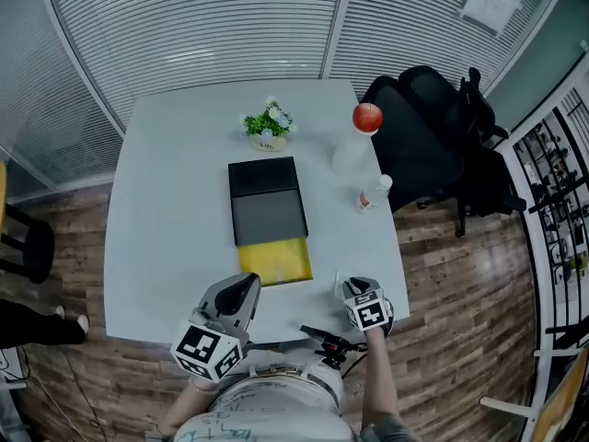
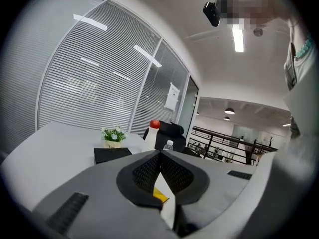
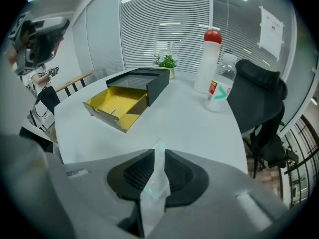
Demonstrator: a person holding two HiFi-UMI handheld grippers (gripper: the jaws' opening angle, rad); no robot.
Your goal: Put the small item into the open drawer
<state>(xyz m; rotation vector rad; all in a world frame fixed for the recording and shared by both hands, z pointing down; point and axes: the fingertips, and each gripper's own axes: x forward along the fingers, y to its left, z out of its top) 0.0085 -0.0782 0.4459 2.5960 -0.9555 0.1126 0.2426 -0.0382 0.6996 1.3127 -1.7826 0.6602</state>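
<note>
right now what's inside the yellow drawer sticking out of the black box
The yellow drawer looks empty: only bare yellow floor and cardboard walls show. Its rear end sits inside the black box, so that part is hidden.

The yellow drawer (image 1: 274, 261) stands pulled out toward me, open from above. I see bare white table (image 1: 166, 201) in front of it and on both sides, so the way in from the near edge is free. The black box (image 1: 265, 178) it slides from closes off the far side, with a potted plant (image 1: 268, 125) just beyond. To the right, well apart from the drawer, a tall white bottle (image 1: 350, 155) with a red cap and a small water bottle (image 1: 373, 194) stand near the table's edge. A black office chair (image 1: 423, 127) is close behind them.
</note>
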